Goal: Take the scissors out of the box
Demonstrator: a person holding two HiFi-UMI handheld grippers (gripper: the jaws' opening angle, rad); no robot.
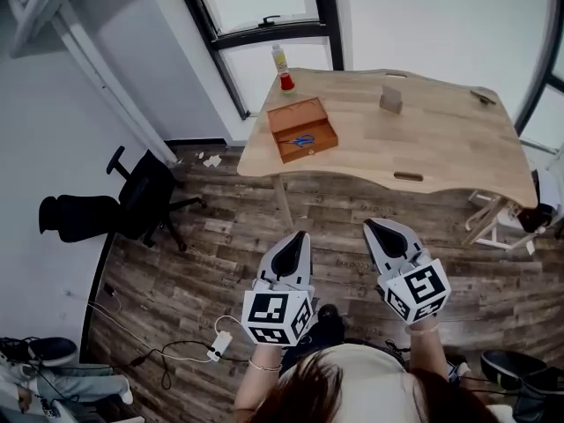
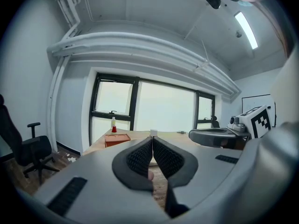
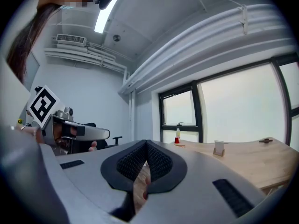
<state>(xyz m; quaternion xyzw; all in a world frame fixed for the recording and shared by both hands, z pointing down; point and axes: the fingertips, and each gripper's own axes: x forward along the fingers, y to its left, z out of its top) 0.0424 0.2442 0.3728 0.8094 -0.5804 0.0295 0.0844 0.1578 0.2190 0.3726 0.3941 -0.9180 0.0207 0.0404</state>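
An open wooden box (image 1: 302,129) sits on the left part of a light wooden table (image 1: 441,144), and blue-handled scissors (image 1: 302,139) lie inside it. In the left gripper view the box (image 2: 117,139) shows small and far off at the table's left end. Both grippers hang over the floor, well short of the table. My left gripper (image 1: 299,235) is shut with its pads touching and nothing between them. My right gripper (image 1: 371,226) is also shut and empty. Each gripper points level toward the table.
A bottle with a red base (image 1: 284,70) stands at the table's back left, and a small block (image 1: 391,100) stands near its middle. A black office chair (image 1: 132,201) is on the plank floor at left. Cables and an adapter (image 1: 218,349) lie by my feet. Windows line the far wall.
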